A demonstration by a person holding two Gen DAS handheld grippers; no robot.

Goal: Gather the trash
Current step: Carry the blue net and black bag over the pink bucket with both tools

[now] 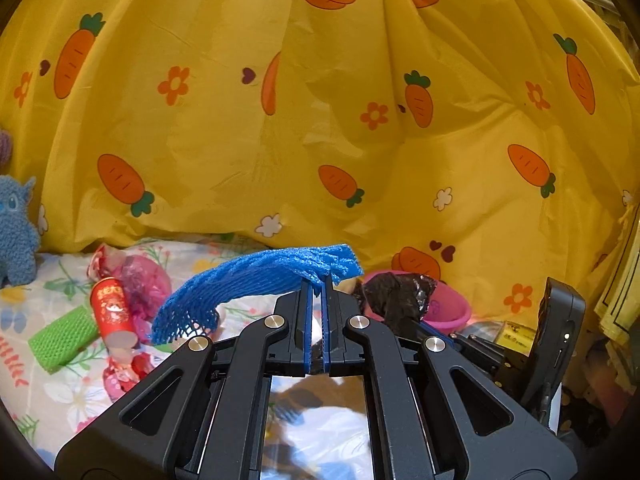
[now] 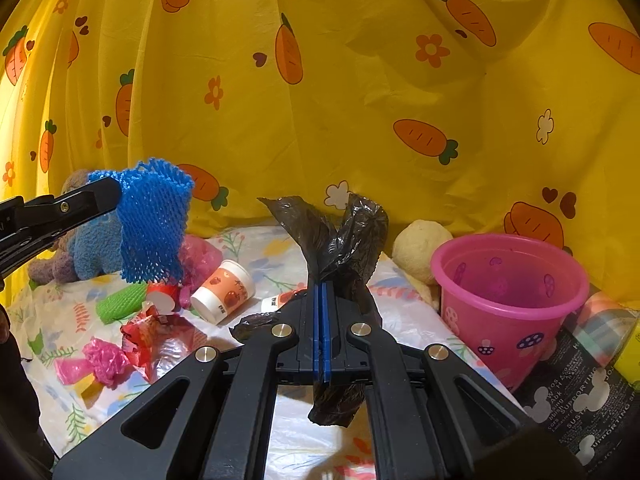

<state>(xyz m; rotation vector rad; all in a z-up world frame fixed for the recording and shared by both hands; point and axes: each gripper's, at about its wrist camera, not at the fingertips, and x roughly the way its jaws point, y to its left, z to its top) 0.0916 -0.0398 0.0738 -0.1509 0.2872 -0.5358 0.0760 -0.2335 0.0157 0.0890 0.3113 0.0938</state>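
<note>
We hold two pieces of trash above the flower-printed bedsheet [image 2: 276, 256]. Our left gripper [image 1: 318, 280] pinches a blue foam fruit net [image 1: 256, 280], which droops left of the jaws, while our right gripper [image 2: 322, 288] is clamped on a crumpled black plastic bag [image 2: 340, 232]. The round pink plastic bin [image 2: 508, 304] stands just right of that bag; a white paper cup [image 2: 224, 292] lies on its side well left of the bin.
</note>
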